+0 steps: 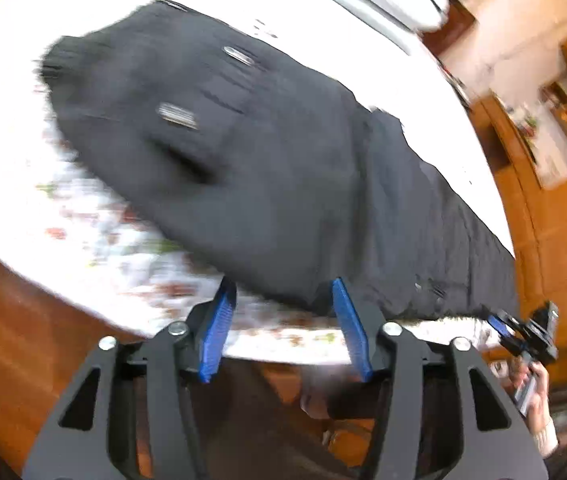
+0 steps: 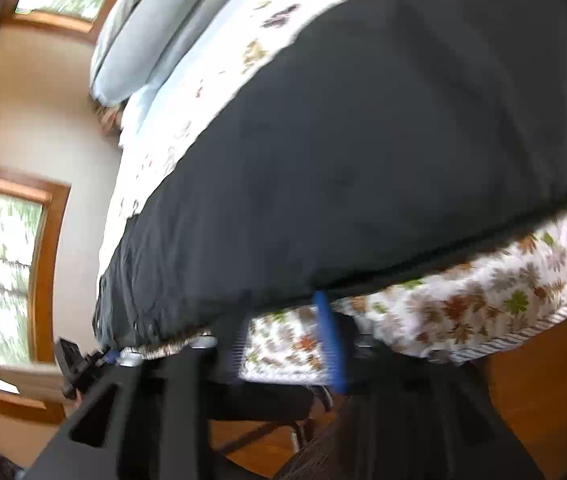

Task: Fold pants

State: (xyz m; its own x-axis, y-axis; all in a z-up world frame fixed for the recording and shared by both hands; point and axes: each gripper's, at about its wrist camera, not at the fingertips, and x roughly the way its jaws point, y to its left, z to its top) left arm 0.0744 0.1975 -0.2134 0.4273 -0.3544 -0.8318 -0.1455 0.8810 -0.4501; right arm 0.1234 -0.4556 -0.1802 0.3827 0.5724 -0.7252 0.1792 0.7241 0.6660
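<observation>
Black fabric pants (image 1: pixel 283 168) lie stretched lengthwise on the bed's white leaf-print bedspread (image 2: pixel 483 312), along its near edge. Left tool (image 1: pixel 283 328): blue-padded fingers spread apart, nothing between them, tips at the pants' edge. Right tool (image 2: pixel 287 344): also apparently released, though motion blur obscures one finger.

The pants (image 1: pixel 283 168) lie stretched along the near edge of the bed (image 1: pixel 123 248), on its bedspread (image 2: pixel 503 312). Pillows (image 2: pixel 139 40) sit at the bed's far end. The left gripper (image 1: pixel 283 320) is at the pants' near edge; the right gripper (image 2: pixel 287 340) is at the same edge, farther along.
</observation>
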